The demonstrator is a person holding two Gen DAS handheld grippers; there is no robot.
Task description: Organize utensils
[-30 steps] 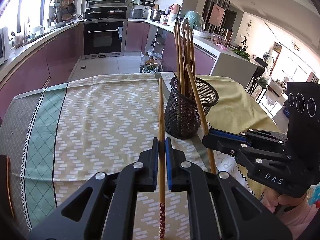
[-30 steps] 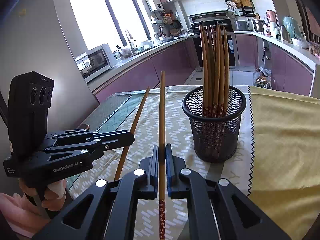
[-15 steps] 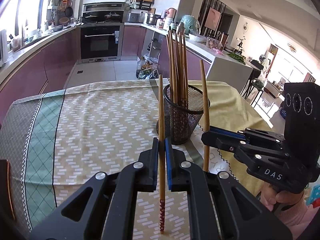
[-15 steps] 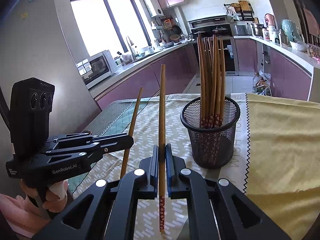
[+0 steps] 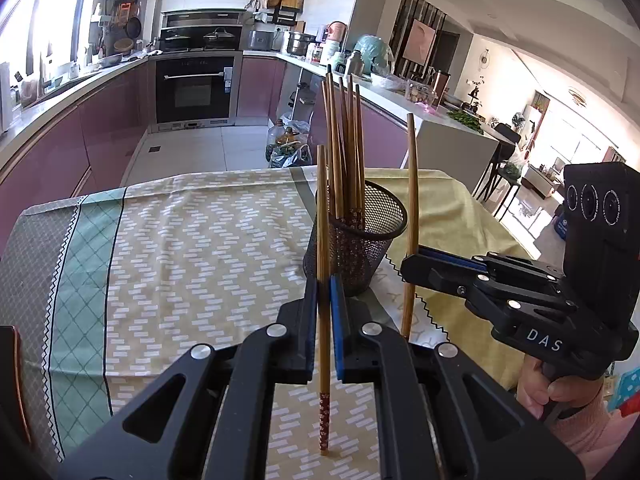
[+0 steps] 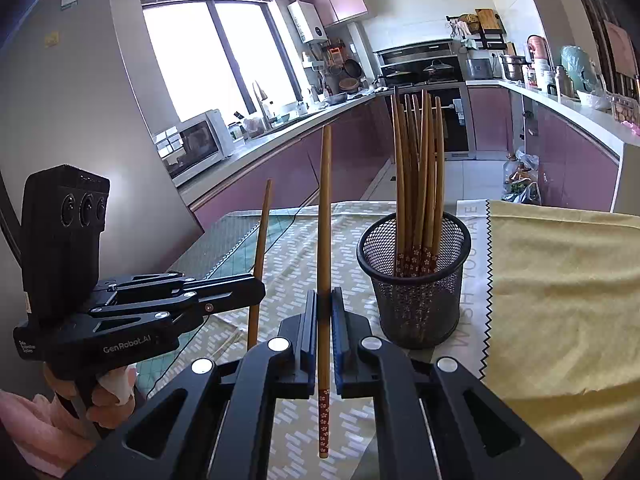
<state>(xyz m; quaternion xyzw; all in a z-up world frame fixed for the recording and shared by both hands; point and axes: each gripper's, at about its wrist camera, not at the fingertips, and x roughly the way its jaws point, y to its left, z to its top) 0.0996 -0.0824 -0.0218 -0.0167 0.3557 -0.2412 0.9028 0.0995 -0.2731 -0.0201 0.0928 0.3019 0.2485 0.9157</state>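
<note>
Wooden chopsticks (image 5: pixel 323 240) (image 6: pixel 324 240), red-patterned at the bottom, stand upright, one clamped in each gripper (image 5: pixel 323 312) (image 6: pixel 324 320), near the mesh cup (image 5: pixel 356 236) on a patterned tablecloth (image 5: pixel 192 240), kitchen beyond.

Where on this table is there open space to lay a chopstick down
Bare patterned tablecloth lies left of the black mesh holder, out to the teal border. The yellow cloth on its right is bare too. It is crowded in front, where both tongs hold upright chopsticks.
</note>
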